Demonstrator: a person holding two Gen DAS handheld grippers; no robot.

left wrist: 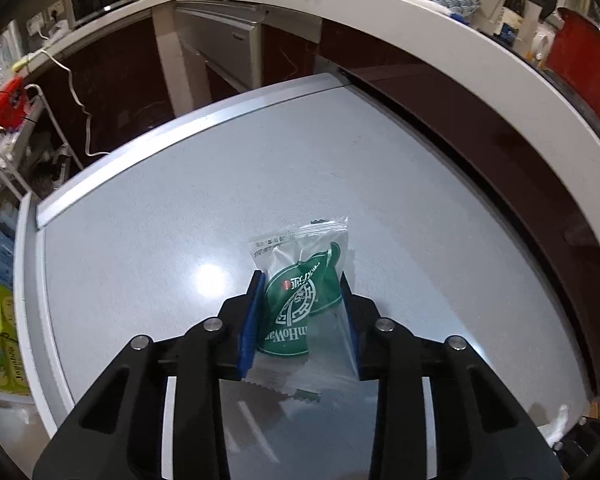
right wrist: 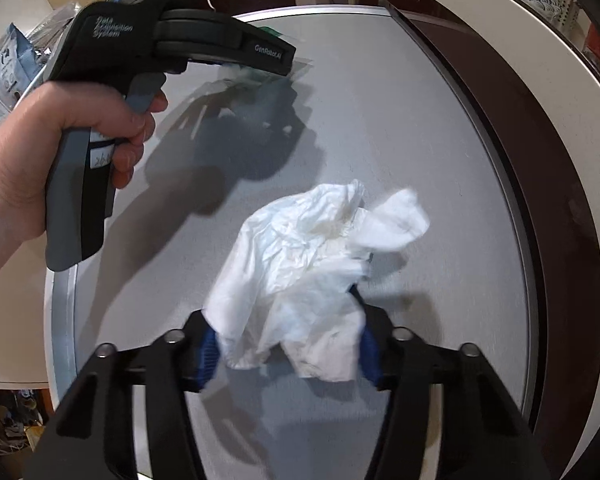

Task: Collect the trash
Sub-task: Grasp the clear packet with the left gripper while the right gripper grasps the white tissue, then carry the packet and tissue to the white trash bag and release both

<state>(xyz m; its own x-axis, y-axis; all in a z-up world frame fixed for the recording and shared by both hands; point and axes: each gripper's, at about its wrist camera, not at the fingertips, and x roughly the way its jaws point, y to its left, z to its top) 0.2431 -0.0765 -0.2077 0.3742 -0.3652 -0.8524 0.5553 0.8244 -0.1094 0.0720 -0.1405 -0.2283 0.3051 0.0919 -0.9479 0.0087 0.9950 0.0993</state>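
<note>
Two grippers over a grey surface.
Left gripper clamps a green wrapper; right gripper clamps crumpled white tissue.

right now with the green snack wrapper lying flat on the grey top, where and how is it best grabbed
Probably across the puffed green middle of the snack wrapper, coming down from above with one pad on each long side. The clear sealed ends lie flat and thin on the grey top, offering little to pinch. The left gripper already straddles it that way.
</note>
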